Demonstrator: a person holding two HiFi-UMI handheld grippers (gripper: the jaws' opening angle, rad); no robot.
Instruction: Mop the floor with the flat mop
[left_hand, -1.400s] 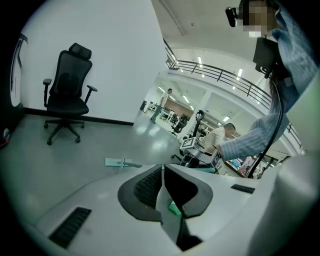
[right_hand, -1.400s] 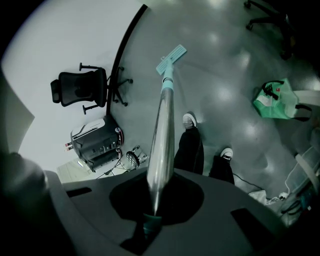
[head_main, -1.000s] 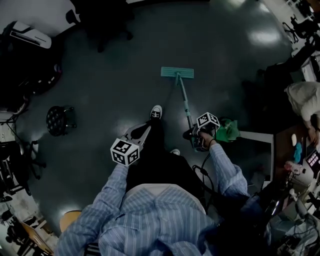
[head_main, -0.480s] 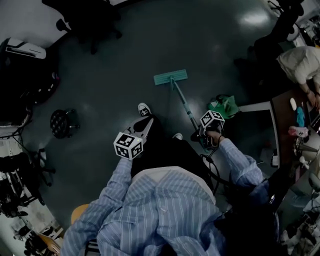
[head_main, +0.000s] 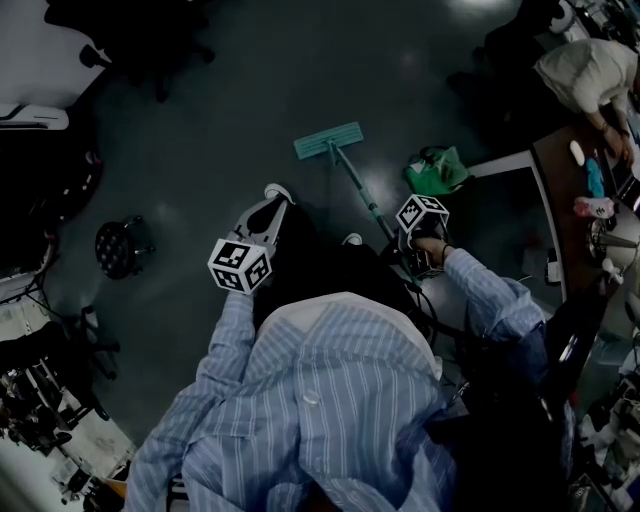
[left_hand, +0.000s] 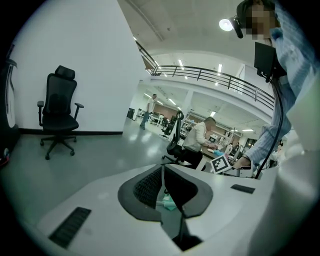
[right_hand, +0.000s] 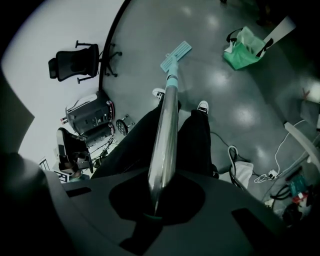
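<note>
Mop head (head_main: 328, 141) teal, flat on floor (head_main: 200, 120); right gripper (right_hand: 152, 200) clamped on its silver handle (right_hand: 167, 125); left gripper (left_hand: 162, 175) jaws together, empty.

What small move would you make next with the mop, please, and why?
Probably push the mop head a little forward: it lies flat on the floor ahead of the shoes, the right gripper is shut on the handle, and open floor lies beyond.

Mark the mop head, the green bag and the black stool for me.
mop head (head_main: 327, 141), head view, middle of the teal pad.
green bag (head_main: 437, 172), head view, its crumpled body.
black stool (head_main: 121, 245), head view, seat top.
</note>
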